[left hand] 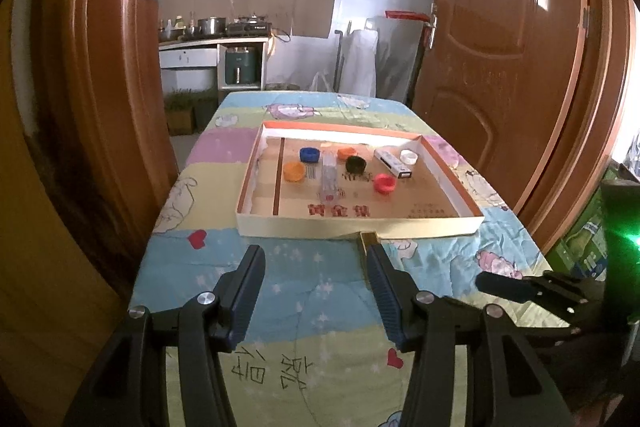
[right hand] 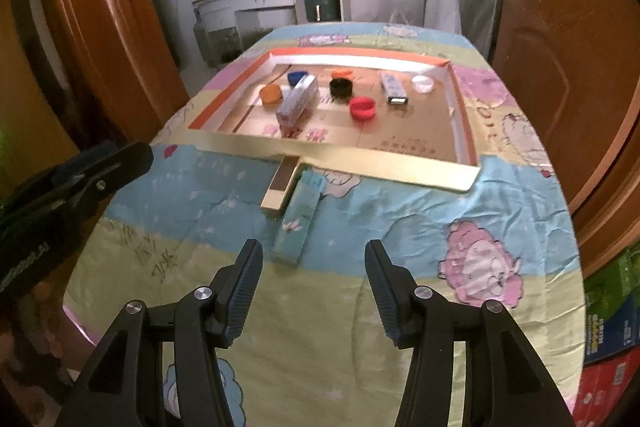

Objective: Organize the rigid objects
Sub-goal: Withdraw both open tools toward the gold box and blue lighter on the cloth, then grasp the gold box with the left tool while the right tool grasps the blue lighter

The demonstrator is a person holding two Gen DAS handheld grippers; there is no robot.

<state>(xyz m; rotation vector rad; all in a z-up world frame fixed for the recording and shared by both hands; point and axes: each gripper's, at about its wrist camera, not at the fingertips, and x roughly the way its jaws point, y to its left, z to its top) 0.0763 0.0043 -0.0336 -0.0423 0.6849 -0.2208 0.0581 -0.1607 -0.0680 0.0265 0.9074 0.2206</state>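
Observation:
A shallow cardboard tray (left hand: 360, 225) (right hand: 360, 161) lies on the table. It holds blue (left hand: 310, 154), black (left hand: 355, 164), red (left hand: 385, 183), white (left hand: 409, 157) and two orange bottle caps (left hand: 294, 171), a clear oblong box (left hand: 329, 174) and a slim white box (left hand: 393, 163). In front of the tray lie a gold box (right hand: 282, 185) and a light-blue box (right hand: 300, 219) side by side. My left gripper (left hand: 315, 253) hovers open over the cloth short of the tray. My right gripper (right hand: 314, 249) is open too, just short of the light-blue box.
A patterned cartoon cloth (right hand: 400, 227) covers the table. Brown wooden doors (left hand: 500, 67) stand close on both sides. A kitchen counter with pots (left hand: 212, 31) is beyond the far end. Coloured cartons (right hand: 612, 327) are stacked at the right.

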